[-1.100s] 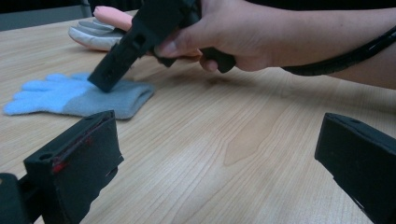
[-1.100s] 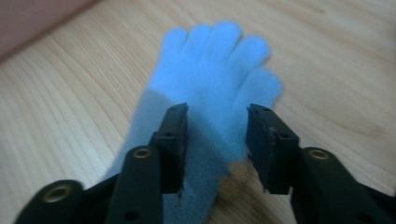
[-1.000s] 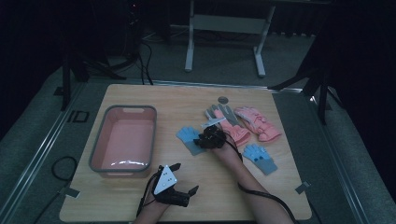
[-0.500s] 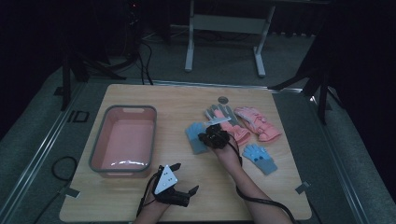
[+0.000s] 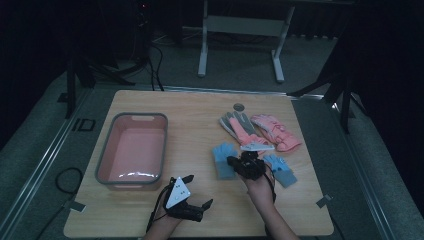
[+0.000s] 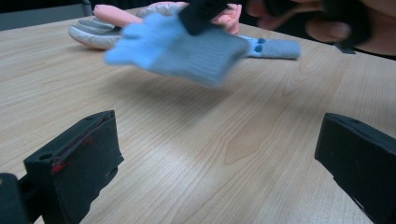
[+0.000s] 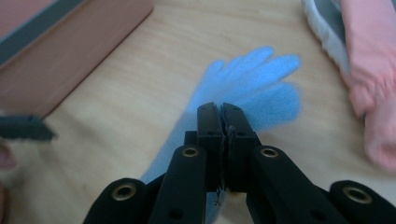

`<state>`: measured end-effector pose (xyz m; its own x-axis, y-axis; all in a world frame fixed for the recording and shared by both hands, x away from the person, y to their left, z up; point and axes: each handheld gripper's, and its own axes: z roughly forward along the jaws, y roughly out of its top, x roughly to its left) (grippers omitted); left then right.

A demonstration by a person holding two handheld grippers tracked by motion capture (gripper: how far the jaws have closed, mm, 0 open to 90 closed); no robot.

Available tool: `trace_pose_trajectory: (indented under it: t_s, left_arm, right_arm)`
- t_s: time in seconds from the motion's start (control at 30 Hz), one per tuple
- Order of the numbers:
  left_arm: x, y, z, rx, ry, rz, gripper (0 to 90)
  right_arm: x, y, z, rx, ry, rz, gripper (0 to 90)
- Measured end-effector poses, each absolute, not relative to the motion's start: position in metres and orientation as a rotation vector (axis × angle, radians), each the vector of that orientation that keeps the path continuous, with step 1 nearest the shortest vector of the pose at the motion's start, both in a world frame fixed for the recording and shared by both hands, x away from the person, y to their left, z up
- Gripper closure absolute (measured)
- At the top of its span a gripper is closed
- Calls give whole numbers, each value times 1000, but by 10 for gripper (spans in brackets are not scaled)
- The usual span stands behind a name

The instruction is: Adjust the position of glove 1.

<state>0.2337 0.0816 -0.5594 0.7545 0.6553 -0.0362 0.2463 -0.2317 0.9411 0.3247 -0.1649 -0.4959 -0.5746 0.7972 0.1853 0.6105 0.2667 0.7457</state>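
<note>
Your right gripper (image 7: 223, 109) is clamped on the blue glove (image 7: 252, 81), holding it clear of the table (image 5: 200, 115) near the middle, toward the right edge. Your left gripper (image 5: 192, 196) sits by the near edge, jaws spread wide and gripping nothing, just beside the pink bin (image 5: 102, 155).

I saw a light-blue glove (image 5: 223, 160), its blue mate (image 5: 281, 170), pink gloves (image 5: 275, 131), a grey-rimmed pink bin (image 5: 131, 150), and a pale wood table (image 5: 200, 115).
</note>
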Motion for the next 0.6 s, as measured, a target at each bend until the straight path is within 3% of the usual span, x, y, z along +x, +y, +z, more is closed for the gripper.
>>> trace_pose_trajectory:
  t_s: [0.27,0.6]
  left_arm:
    - [234,81,-559,1810,703,445,2]
    - [234,81,-559,1814,700,443,2]
  right_arm:
    - [296,-182,-514,1350,2346,1179,873]
    - [293,-199,-548,1425,2385,1090,856]
